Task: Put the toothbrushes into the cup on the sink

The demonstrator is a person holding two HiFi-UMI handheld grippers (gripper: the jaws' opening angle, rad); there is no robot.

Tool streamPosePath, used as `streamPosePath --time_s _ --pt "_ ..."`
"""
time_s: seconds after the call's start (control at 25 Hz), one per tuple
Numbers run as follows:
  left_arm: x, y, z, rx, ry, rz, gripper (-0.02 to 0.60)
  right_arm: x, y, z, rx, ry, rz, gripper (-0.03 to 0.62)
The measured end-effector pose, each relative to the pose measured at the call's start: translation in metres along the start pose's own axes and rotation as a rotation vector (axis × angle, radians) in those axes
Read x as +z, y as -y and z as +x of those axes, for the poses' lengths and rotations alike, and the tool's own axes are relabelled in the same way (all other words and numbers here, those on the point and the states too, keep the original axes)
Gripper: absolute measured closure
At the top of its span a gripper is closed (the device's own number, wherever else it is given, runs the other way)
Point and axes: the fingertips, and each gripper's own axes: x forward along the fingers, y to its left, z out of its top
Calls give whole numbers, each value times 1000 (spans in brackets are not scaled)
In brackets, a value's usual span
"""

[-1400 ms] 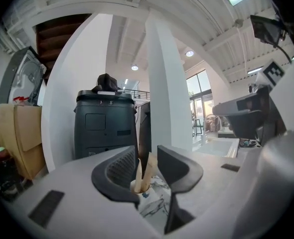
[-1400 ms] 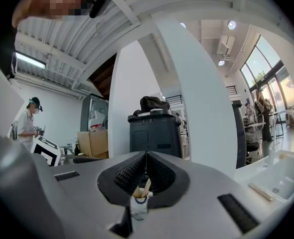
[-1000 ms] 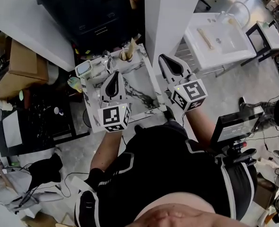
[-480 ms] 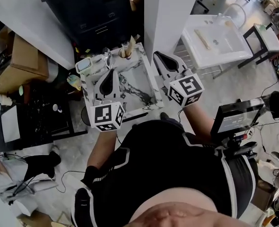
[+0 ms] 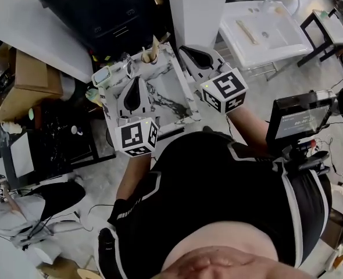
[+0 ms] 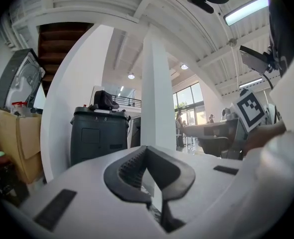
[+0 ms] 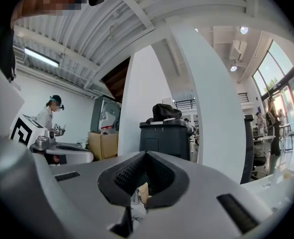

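Since the toothbrushes seem already in the cup on the sink, my left gripper and right gripper, fingers pressed together and empty, need only retreat.

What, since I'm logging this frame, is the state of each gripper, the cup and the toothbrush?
left gripper: shut, empty.
right gripper: shut, empty.
cup: upright at the sink's back corner.
toothbrush: standing in the cup.
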Motion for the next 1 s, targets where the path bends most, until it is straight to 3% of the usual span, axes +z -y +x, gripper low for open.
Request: streamPosePath --time_s 0.48,1.0 --pt "-5 8 4 22 -19 -9 575 -13 -3 -5 56 1 17 571" --pt "-4 13 7 25 -9 -21 575 -16 4 -8 51 5 46 571"
